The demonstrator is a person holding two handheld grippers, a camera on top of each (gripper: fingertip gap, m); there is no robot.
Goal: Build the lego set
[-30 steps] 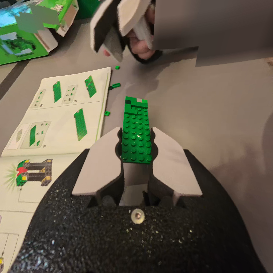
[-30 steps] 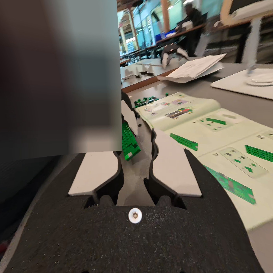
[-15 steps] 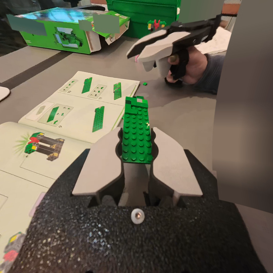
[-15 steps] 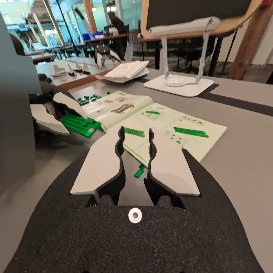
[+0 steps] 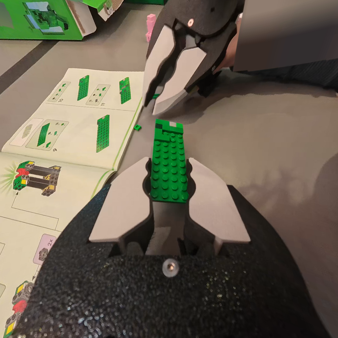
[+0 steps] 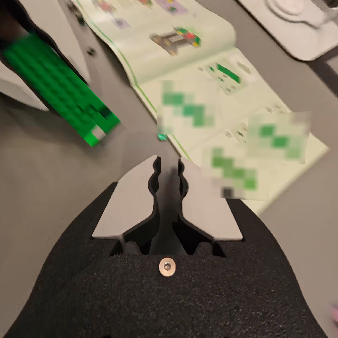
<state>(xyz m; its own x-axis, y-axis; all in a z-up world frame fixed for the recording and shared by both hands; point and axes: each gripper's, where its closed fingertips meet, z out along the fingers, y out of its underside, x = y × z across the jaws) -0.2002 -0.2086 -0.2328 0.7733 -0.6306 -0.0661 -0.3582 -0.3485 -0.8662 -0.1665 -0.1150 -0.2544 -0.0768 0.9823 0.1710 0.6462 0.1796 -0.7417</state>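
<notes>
**Plate clamped, other claw going after a loose bit**

Biggest thing first: the grey table [image 5: 256, 146], with the open instruction booklet [image 5: 73, 128] lying flat on it, off to the left gripper's left, pages up so the build steps stay readable. The green set box [image 5: 40, 20] sits at the far end, out of the way.

The left gripper [image 5: 169, 162] is clamped on the near end of the long green plate [image 5: 169, 164], one finger on each long edge. My guess is that's just to hold it steady, studs up, with the far end free for adding pieces. A few small tiles [image 5: 168, 129] already sit on that far end.

The right gripper [image 6: 169, 161] has its fingers apart with a narrow gap and nothing between them, nose tipped down at the table beside the booklet's edge. A tiny green piece [image 5: 137, 127] lies loose there, near the plate's far end, probably its target. The right wrist view is blurry, so I can't tell how close it is.
</notes>
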